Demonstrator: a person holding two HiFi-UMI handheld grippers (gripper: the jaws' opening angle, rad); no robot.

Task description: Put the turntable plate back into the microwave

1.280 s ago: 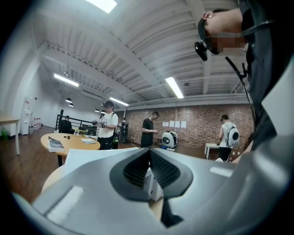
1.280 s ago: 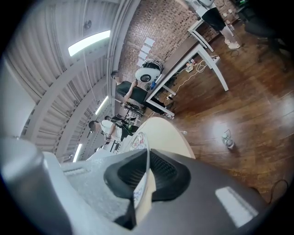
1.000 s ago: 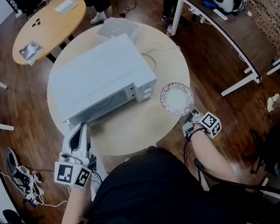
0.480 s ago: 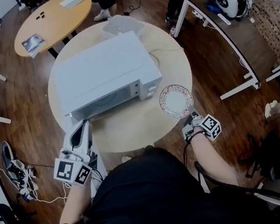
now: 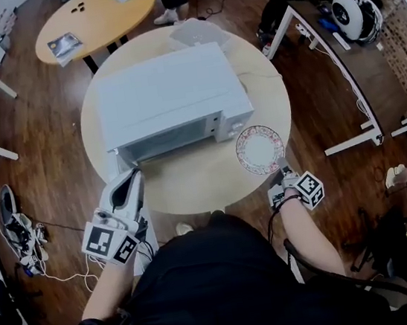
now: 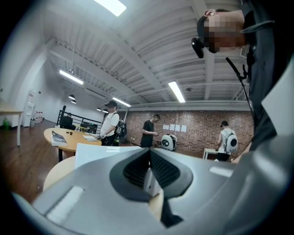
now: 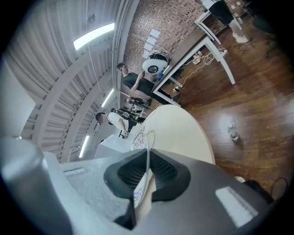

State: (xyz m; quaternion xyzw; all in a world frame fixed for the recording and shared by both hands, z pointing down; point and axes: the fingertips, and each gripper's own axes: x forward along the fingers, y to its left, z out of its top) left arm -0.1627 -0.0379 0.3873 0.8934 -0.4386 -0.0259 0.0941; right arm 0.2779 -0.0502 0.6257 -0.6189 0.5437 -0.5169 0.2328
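oval table [image 5: 100, 15] | magazine [image 5: 65, 44] on it | shoes [image 5: 8, 215] on floor | white-legged desk [image 5: 357, 54]

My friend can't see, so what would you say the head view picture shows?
The right hand-held gripper holds a patterned plate by its rim over a round table, beside a white microwave. The left hand-held gripper is empty near the microwave's front.

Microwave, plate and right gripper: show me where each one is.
microwave [image 5: 168, 95], head view, middle of its white top.
plate [image 5: 259, 149], head view, centre of its patterned face.
right gripper [image 7: 147, 159], right gripper view, between its jaws, shut on the plate's rim.
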